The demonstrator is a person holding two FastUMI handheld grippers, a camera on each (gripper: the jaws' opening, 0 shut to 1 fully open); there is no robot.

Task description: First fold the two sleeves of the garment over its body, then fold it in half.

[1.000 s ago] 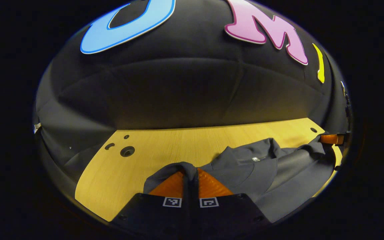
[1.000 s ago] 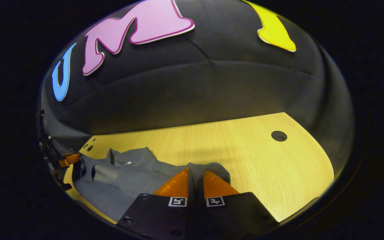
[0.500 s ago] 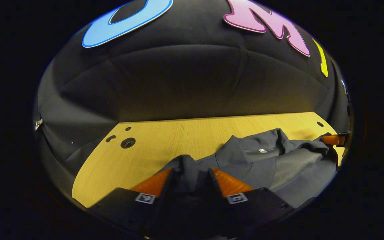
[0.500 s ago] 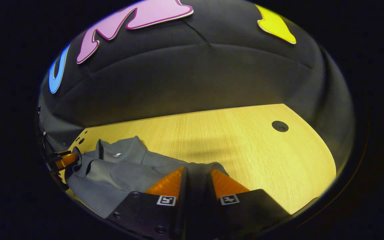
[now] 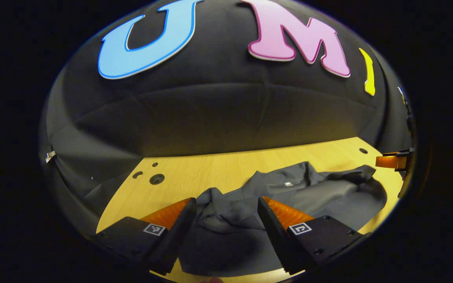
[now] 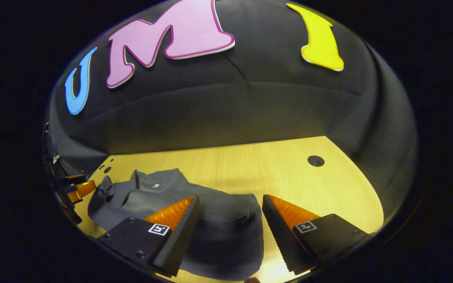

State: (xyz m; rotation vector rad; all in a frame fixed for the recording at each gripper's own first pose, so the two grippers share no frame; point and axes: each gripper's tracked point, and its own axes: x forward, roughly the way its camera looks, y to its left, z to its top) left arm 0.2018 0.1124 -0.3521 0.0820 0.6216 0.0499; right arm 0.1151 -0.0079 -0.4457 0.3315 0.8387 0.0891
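Grey garment (image 5: 313, 192) is lying crumpled on the bench (image 6: 289, 173), near its front edge. Left gripper (image 5: 226, 220) and right gripper (image 6: 230, 220) are hovering, jaws spread. Soft, limp cloth; sleeve cuffs are likely offering the best hold.

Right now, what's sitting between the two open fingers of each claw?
Grey shirt fabric: a bunched fold lies inside the left claw in the left gripper view, flatter cloth inside the right claw in the right gripper view.
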